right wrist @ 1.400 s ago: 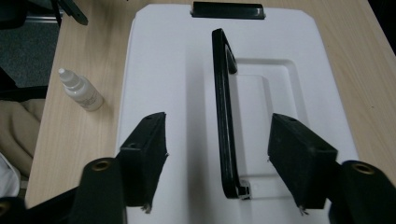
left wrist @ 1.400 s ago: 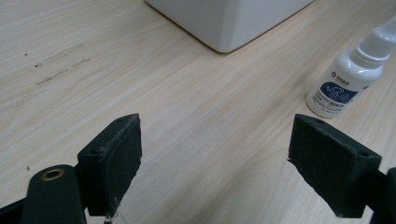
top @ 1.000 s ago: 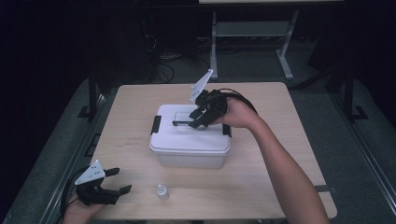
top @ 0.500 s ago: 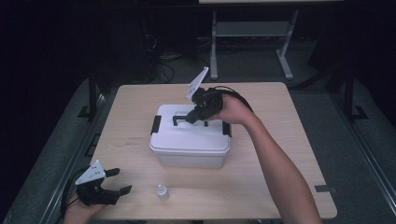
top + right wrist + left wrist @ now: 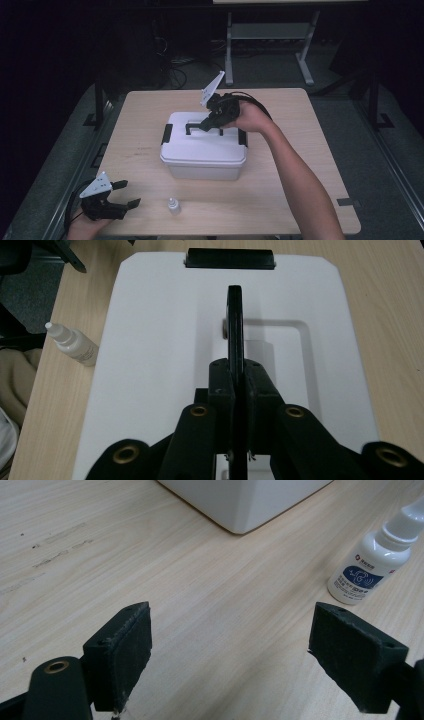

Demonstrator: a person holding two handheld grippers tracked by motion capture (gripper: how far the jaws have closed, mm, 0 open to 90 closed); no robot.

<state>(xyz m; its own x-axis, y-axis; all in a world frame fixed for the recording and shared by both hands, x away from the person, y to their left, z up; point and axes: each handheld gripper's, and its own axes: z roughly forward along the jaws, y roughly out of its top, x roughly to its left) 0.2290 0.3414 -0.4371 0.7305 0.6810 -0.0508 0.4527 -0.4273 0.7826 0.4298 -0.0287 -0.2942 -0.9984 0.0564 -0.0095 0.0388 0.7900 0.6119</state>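
Note:
A white lidded box point(image 5: 205, 150) stands mid-table with black latches at its ends. Its black carry handle point(image 5: 235, 325) stands upright from the recess in the lid point(image 5: 160, 340). My right gripper point(image 5: 239, 385) has just been closing and is now shut on that handle, with the pads pressed on both its sides. From above, the right gripper point(image 5: 207, 124) reaches over the lid from the right. My left gripper point(image 5: 127, 194) rests open at the near left corner of the table. Its jaws point(image 5: 232, 655) stand wide apart over bare wood.
A small white spray bottle point(image 5: 173, 206) with a blue label point(image 5: 367, 567) stands near the front edge, just right of the left gripper. The box's near corner point(image 5: 250, 500) lies beyond it. A black latch point(image 5: 230, 259) sits at the lid's far end.
The right gripper has shifted slightly left over the lid and its jaws have come together on the handle. The left gripper has not moved.

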